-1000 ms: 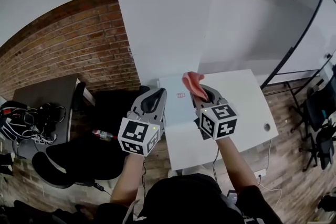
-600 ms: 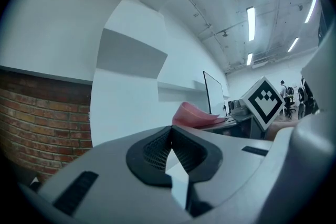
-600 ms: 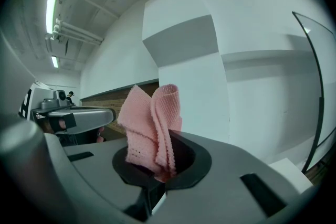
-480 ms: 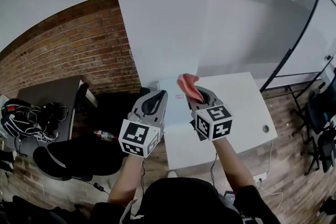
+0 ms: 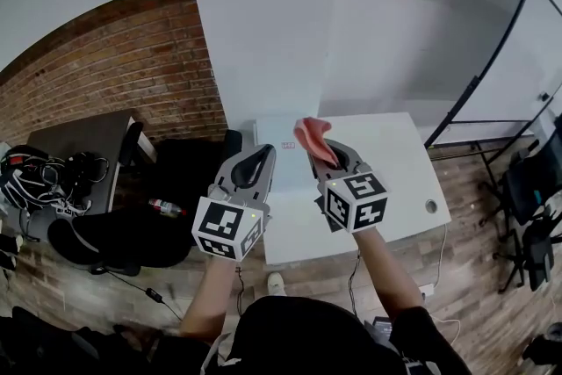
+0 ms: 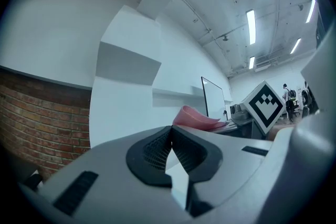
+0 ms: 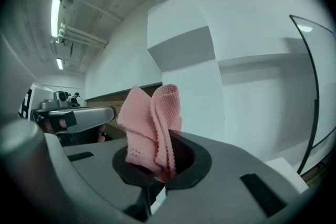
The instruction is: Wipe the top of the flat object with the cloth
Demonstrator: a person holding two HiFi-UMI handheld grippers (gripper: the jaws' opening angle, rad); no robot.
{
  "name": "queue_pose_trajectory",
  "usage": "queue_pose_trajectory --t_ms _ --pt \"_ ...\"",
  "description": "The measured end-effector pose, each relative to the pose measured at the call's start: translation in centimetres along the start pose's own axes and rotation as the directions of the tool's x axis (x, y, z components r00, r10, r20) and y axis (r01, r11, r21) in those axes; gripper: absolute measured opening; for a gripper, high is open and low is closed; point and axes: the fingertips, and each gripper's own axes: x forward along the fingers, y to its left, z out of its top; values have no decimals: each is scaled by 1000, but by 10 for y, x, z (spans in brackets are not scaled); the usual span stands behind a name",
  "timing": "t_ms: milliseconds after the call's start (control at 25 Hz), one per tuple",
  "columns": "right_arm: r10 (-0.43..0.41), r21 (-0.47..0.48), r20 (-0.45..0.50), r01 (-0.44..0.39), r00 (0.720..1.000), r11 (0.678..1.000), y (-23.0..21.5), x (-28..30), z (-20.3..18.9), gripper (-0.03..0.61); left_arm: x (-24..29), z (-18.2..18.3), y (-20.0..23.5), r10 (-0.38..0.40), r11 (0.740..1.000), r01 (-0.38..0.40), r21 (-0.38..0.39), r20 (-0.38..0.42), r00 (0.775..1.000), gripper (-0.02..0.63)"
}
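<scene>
One white table [image 5: 395,171], brick wall [image 5: 105,66] beyond. Left gripper [image 5: 261,155]: jaws pressed together, nothing between. Right gripper [image 5: 329,158]: clamped on a crumpled pink cloth [image 5: 312,136].

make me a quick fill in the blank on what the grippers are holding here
1. The right gripper is shut on a ____ cloth.
2. The left gripper has its jaws ____, with nothing between them.
3. The table below the cloth is ____ in colour.
4. The wall at the left of the head view is bare ____.

Missing words: pink; shut; white; brick
</scene>
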Motion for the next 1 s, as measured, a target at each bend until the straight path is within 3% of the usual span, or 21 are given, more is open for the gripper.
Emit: queue_pose_trajectory --t_ms 520,1000 --pt "21 42 37 -22 999 999 22 -93 -15 44 -51 12 -76 34 999 -34 0 2 999 12" --pt "51 15 90 -53 995 998 42 -152 -12 44 -84 29 -123 39 999 -40 24 24 999 12"
